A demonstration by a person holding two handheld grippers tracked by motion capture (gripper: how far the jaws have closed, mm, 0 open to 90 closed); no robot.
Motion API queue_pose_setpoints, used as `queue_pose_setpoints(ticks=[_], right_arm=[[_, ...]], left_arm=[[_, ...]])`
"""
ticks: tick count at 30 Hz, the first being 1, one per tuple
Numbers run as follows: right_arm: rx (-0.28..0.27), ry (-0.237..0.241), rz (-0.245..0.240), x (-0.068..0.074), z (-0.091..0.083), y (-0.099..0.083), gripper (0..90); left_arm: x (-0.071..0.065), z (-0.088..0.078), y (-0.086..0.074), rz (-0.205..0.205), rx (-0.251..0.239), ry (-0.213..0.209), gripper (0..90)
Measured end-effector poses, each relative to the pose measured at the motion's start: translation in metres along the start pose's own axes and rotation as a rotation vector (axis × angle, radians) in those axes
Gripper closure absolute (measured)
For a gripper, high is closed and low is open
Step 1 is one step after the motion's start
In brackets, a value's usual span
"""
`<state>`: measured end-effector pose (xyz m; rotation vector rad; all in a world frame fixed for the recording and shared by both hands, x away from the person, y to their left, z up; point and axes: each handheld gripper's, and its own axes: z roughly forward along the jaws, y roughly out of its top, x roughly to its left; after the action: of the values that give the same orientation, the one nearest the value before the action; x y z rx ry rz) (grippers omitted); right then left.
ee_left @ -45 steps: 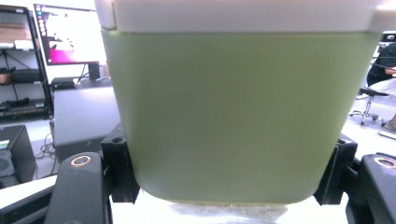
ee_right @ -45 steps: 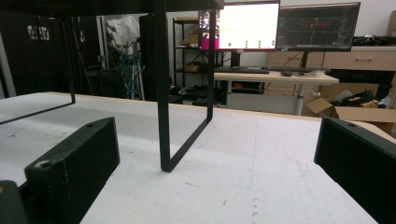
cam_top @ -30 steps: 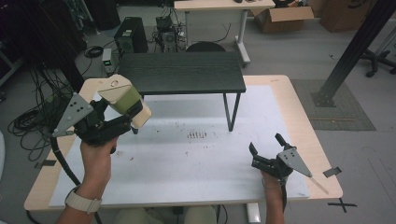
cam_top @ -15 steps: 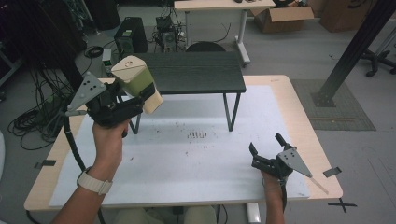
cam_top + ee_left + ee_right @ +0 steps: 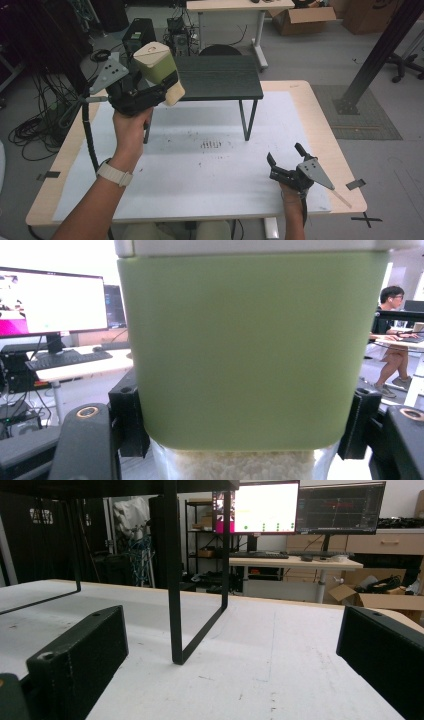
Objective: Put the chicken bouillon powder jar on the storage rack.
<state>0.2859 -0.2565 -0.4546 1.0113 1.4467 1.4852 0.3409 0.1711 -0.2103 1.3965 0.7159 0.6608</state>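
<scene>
the left tongs (image 5: 167,90) are pinching a container (image 5: 159,70), green around the middle with a pale lid end and a pale grainy fill showing at the other end. in the left gripper view the green wall (image 5: 250,350) sits square between the two black jaws, one on each side, so the grip is across the body, not on the lid. that hold looks chosen to keep the container from slipping while it is carried tilted, lid end up and away from the person. it hangs in the air above the near left corner of the small black stand (image 5: 220,77), touching nothing but the jaws.

the right tongs (image 5: 285,161) are spread wide and hold nothing, resting low on the white mat (image 5: 200,180) near the table's right front corner, probably parked out of the way. the right gripper view looks along the mat at the stand's thin leg frame (image 5: 172,580).

for room: the stand's top is bare and offers a flat landing just beside the container, though its front edge and left leg sit close under the hand (image 5: 131,131), so a drop straight down would need care. the mat in front is open and wide. the table's left edge (image 5: 70,150) is near the forearm, and a cable (image 5: 89,135) trails there.
</scene>
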Motion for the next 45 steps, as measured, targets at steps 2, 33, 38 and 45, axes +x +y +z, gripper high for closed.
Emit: queue_pose_setpoints(ticks=[2, 33, 38, 45], right_arm=[[0.001, 0.0, 0.0, 0.0, 0.0, 0.0, 0.0], [0.0, 0.007, 0.007, -0.001, 0.0, 0.0, 0.0], [0.0, 0.011, 0.008, -0.001, 0.0, 0.0, 0.0], [0.002, 0.014, 0.003, -0.001, 0.0, 0.0, 0.0]], left_arm=[[0.0, 0.008, 0.001, -0.004, 0.0, -0.005, 29.3], [0.005, 0.133, -0.007, 0.017, 0.184, 0.05, 29.3], [0.008, 0.145, -0.013, 0.005, 0.208, 0.061, 29.3], [0.008, 0.16, -0.016, 0.026, 0.256, 0.086, 29.3]])
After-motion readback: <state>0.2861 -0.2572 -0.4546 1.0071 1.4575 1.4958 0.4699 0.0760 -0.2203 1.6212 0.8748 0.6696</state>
